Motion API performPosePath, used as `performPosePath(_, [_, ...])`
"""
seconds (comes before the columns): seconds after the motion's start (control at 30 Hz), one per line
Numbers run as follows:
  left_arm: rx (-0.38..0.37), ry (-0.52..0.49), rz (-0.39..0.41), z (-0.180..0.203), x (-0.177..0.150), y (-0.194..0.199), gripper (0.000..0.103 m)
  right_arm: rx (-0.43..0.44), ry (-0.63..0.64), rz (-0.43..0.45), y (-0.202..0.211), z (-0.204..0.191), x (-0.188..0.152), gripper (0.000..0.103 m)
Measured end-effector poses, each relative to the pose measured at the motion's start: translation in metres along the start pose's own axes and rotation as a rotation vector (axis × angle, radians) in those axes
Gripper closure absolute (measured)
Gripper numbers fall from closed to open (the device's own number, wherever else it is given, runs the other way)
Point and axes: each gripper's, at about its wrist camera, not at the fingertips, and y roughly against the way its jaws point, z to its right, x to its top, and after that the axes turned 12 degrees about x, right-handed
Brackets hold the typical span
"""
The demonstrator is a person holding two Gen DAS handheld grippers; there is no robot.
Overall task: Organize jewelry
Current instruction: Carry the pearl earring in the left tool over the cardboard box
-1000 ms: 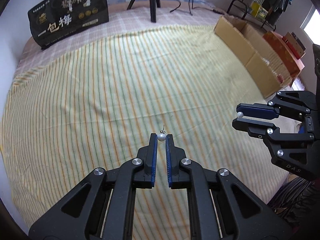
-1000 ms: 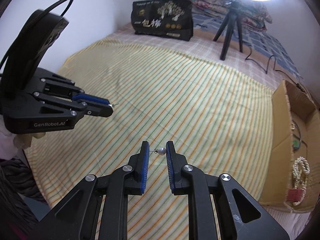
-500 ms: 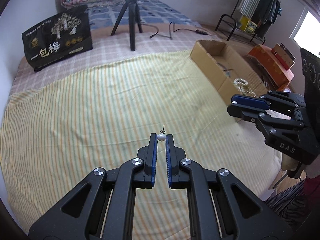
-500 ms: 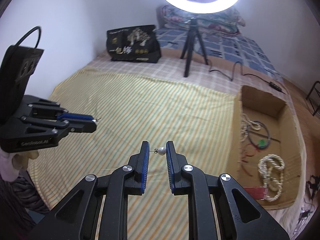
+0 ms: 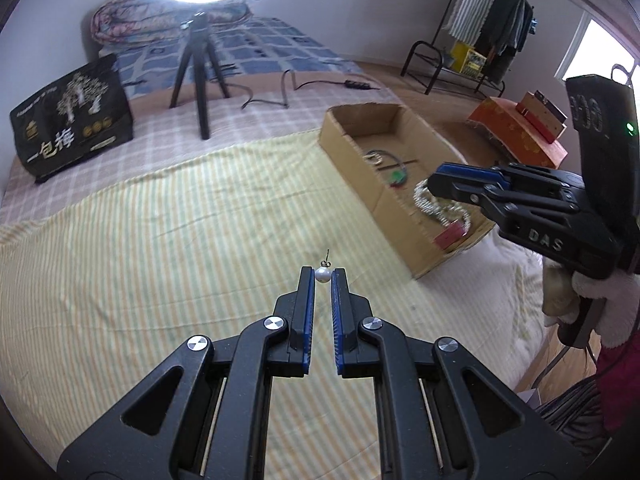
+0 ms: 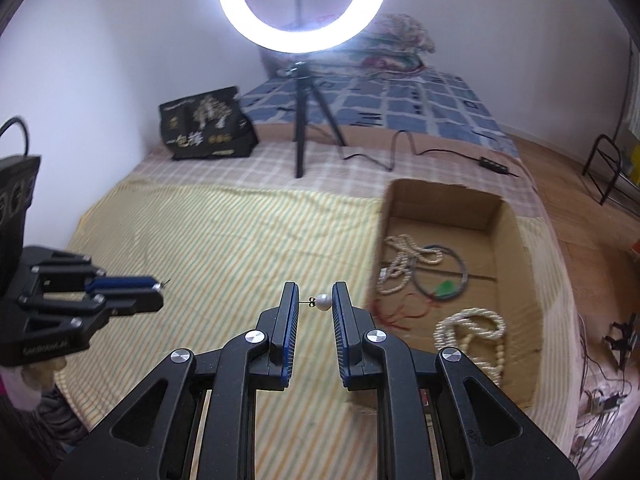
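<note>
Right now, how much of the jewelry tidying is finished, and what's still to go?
Mostly done: the cardboard box already holds bead necklaces and a dark bangle. In hand: the left tongs pinch a pearl earring, and the right tongs pinch its twin. Left: dropping both into the box. No other jewelry shows on the striped sheet.

Two black tongs with blue pads: left point(image 5: 323, 278), right point(image 6: 316, 300). Two white pearl earrings, one per tongs point(image 5: 322, 275) point(image 6: 323, 302). One open brown cardboard box point(image 6: 508, 248). One lit ring light on black tripod point(image 6: 302, 4). One black printed bag point(image 6: 206, 126).
</note>
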Motion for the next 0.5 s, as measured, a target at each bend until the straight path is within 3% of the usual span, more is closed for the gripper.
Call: performPosePath(0.5, [-0.045,-0.065,0.038,0.065,0.029,-0.017,0.097,-0.065,-0.084,0.003,0.003,0.077,0.013,0.088])
